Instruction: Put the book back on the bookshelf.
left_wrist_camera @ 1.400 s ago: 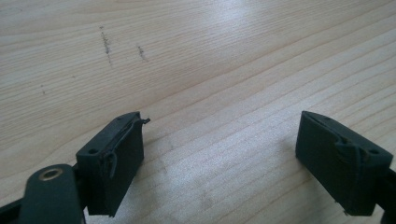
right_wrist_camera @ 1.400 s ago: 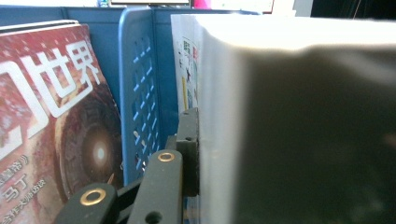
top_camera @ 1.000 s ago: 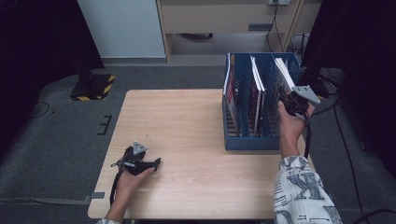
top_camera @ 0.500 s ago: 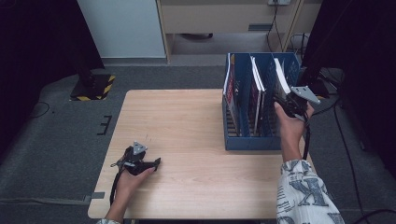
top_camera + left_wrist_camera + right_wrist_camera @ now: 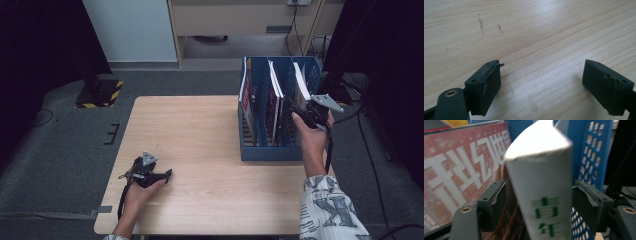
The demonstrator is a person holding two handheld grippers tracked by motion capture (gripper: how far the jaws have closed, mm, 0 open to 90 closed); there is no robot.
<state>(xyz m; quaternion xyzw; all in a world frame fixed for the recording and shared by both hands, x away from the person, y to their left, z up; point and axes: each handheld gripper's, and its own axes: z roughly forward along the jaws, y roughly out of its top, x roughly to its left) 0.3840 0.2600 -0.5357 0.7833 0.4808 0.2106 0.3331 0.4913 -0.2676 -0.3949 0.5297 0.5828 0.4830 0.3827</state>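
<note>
Now | white book (image 5: 541, 187) upright, spine toward camera | right gripper (image 5: 539, 207) open around it | left gripper (image 5: 541, 85) open

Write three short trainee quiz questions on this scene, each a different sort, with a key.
1. True or false: the left gripper holds a book.
2. The white book stands between the jaws of which gripper? A) left B) right
3. Fill in: the books stand in a ___ file rack on the table.

Key: 1 false, its open jaws hold nothing over bare wood; 2 B; 3 blue.
</note>
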